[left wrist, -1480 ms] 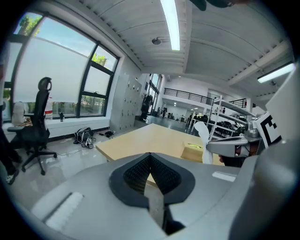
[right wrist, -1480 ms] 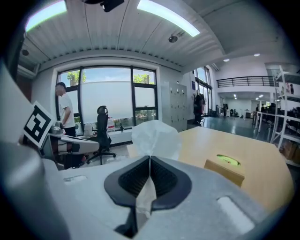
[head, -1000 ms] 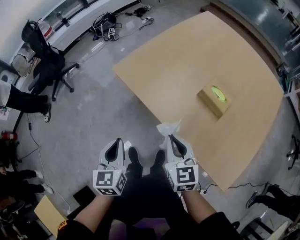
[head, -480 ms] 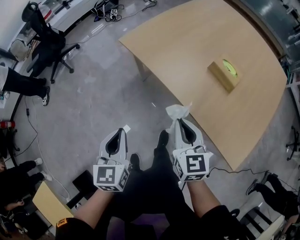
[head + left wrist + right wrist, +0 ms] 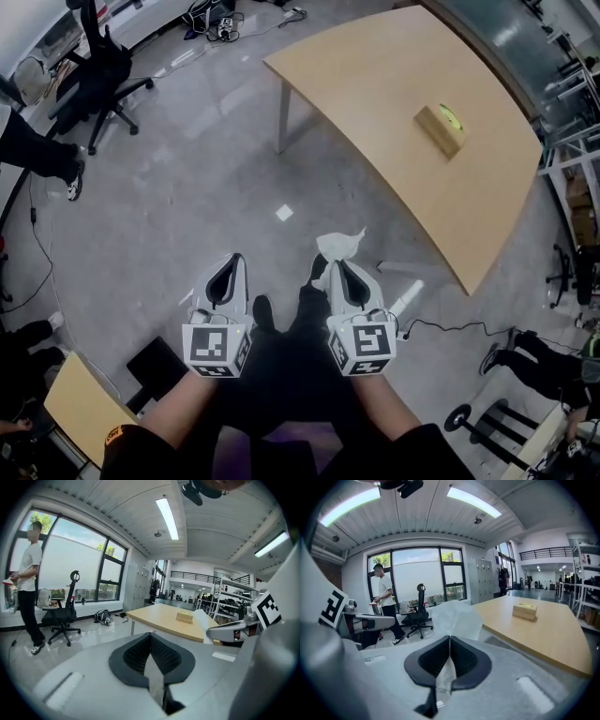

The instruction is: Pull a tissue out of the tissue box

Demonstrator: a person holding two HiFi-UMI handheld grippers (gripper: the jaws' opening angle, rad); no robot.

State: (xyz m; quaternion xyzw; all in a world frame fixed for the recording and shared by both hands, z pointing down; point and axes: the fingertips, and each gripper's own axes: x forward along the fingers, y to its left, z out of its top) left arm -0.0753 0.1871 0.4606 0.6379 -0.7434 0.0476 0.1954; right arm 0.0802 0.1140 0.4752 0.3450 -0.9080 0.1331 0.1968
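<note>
The tan tissue box (image 5: 440,128) with a green top opening lies on the light wooden table (image 5: 375,84), far ahead of both grippers. The right gripper view shows the box (image 5: 524,611) small and distant too. My right gripper (image 5: 336,264) is over the floor, away from the table, shut on a crumpled white tissue (image 5: 339,245). That tissue (image 5: 454,618) sticks up past the shut jaws (image 5: 449,637). My left gripper (image 5: 234,259) is level beside it, shut with nothing held (image 5: 150,633).
A black office chair (image 5: 94,80) and a standing person (image 5: 28,588) are at the far left by the windows. Cables (image 5: 220,19) lie on the grey floor. Metal shelving (image 5: 572,159) stands right of the table. A tan board (image 5: 80,408) lies near my left.
Both grippers have drawn back from the table across the floor, the right one carrying the tissue. The table and tissue box now sit farther away.
</note>
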